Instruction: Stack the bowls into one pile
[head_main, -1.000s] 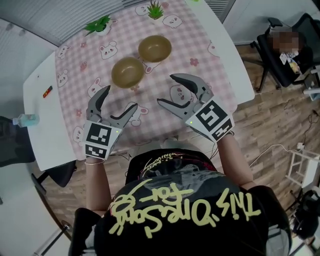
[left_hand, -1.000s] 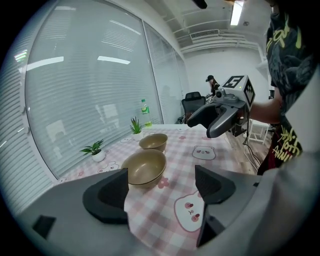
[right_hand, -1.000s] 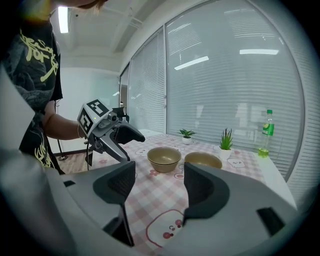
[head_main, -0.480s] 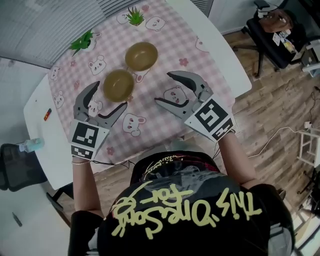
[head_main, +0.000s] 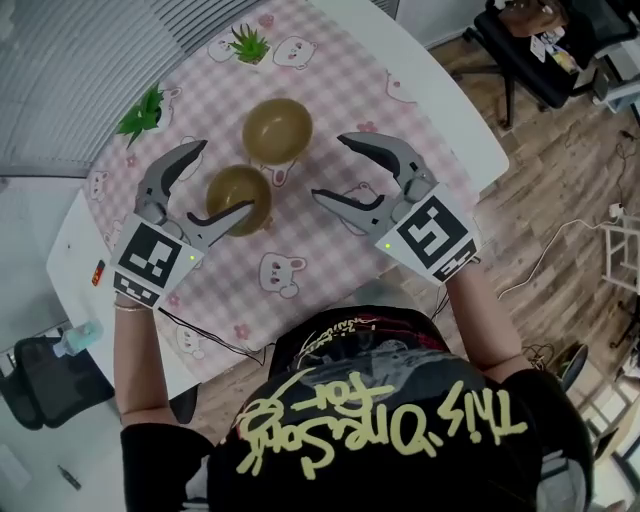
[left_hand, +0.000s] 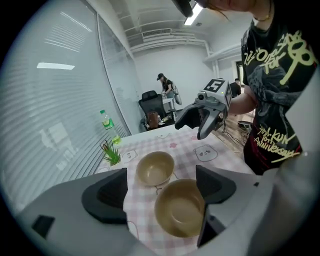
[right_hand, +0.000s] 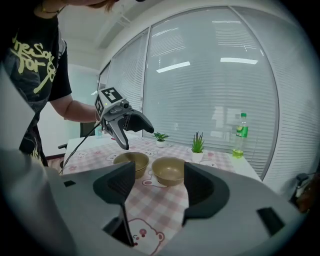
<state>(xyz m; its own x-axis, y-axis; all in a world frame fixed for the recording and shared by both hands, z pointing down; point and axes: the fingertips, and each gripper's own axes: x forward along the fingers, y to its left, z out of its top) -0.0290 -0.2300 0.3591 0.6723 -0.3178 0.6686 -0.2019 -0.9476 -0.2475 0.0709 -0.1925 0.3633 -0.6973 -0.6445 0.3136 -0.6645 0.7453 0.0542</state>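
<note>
Two tan bowls stand side by side on a pink checked tablecloth (head_main: 320, 230). The near bowl (head_main: 238, 196) (left_hand: 180, 208) (right_hand: 131, 163) lies just in front of my left gripper (head_main: 218, 178), partly between its wide-open jaws. The far bowl (head_main: 277, 127) (left_hand: 155, 168) (right_hand: 169, 170) stands beyond it, apart. My right gripper (head_main: 338, 168) hovers open and empty over the cloth, to the right of both bowls. In the right gripper view the far bowl sits between its jaws, some way off.
Two small potted plants (head_main: 248, 43) (head_main: 141, 112) stand at the table's far edge, and a green bottle (left_hand: 107, 126) (right_hand: 241, 134) beside them. An office chair (head_main: 540, 55) stands on the wood floor at right. A small bottle (head_main: 78, 338) lies at the table's left end.
My left gripper has moved forward up to the near bowl, so the bowl now lies at its jaws. The right gripper has edged forward a little. Both stay open.
</note>
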